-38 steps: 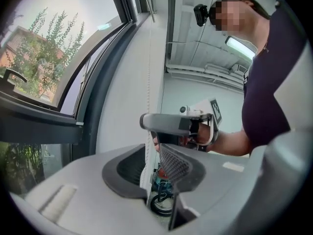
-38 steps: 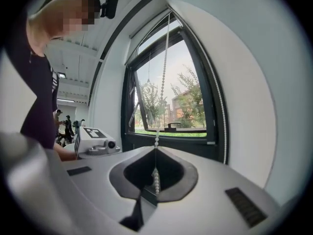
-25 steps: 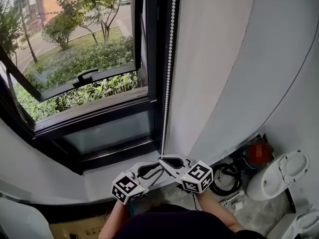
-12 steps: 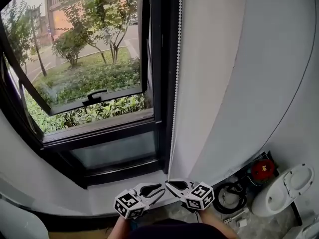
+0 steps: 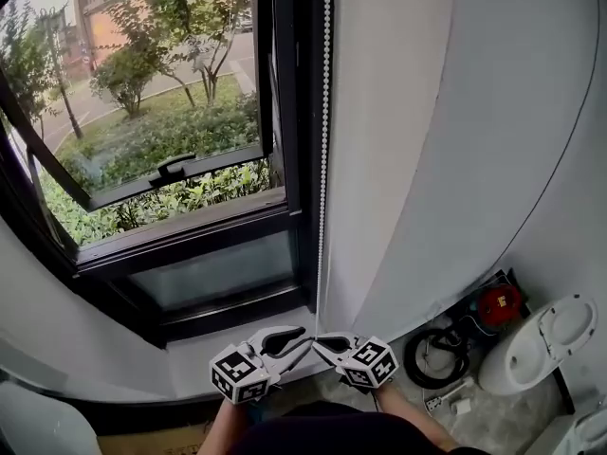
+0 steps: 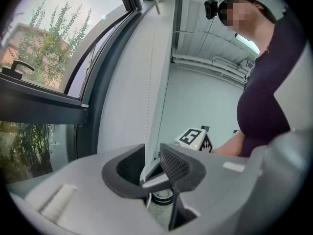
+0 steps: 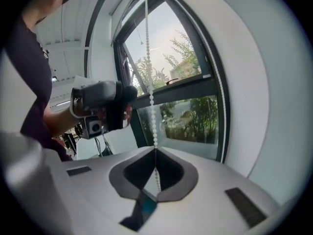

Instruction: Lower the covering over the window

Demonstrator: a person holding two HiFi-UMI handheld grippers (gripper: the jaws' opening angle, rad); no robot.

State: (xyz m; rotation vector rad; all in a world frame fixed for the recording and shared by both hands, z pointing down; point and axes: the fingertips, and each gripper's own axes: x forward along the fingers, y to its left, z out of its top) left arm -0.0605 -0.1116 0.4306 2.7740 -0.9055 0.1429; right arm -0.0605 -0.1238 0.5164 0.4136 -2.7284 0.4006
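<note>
Pinching the white beaded cord, right gripper is clamped; left gripper looks slightly parted.

White bead chain hangs straight beside open window.

A bare, unfinished utility room: exposed ceiling pipes, coiled cable on rough grey floor.

Grey floor, coiled black cable, red device, white fixture
</note>
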